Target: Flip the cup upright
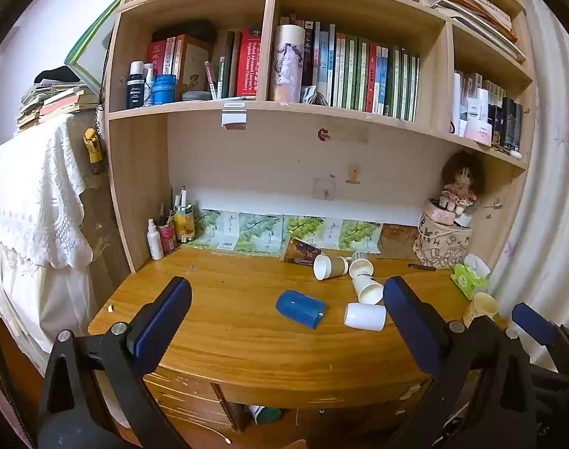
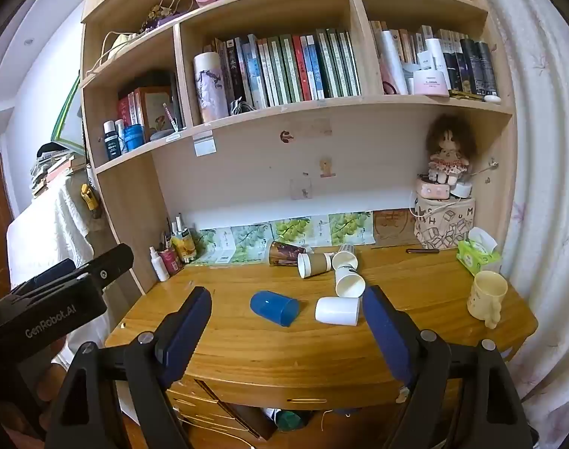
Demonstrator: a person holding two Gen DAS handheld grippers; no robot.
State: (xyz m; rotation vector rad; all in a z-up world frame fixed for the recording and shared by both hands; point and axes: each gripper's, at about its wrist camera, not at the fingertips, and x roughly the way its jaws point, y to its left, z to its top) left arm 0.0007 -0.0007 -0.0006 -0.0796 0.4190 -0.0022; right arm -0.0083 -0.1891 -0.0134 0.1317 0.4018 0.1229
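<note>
Above the desk's [image 1: 247,359] near edge, both claws gape wide, blue cup [image 1: 300,308] lying beyond.

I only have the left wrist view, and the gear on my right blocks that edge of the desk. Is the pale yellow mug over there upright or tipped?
Observer: Upright. The right wrist view shows the yellow mug standing on its base, mouth up, near the right end of the desk.
Operator: Which way does its handle point?
Observer: Toward the front of the desk, on the near side of the mug.
Operator: Are the right jaws open?
Observer: Yes. The right gripper is open and empty. The blue cup and white cup lie on their sides beyond it.
</note>
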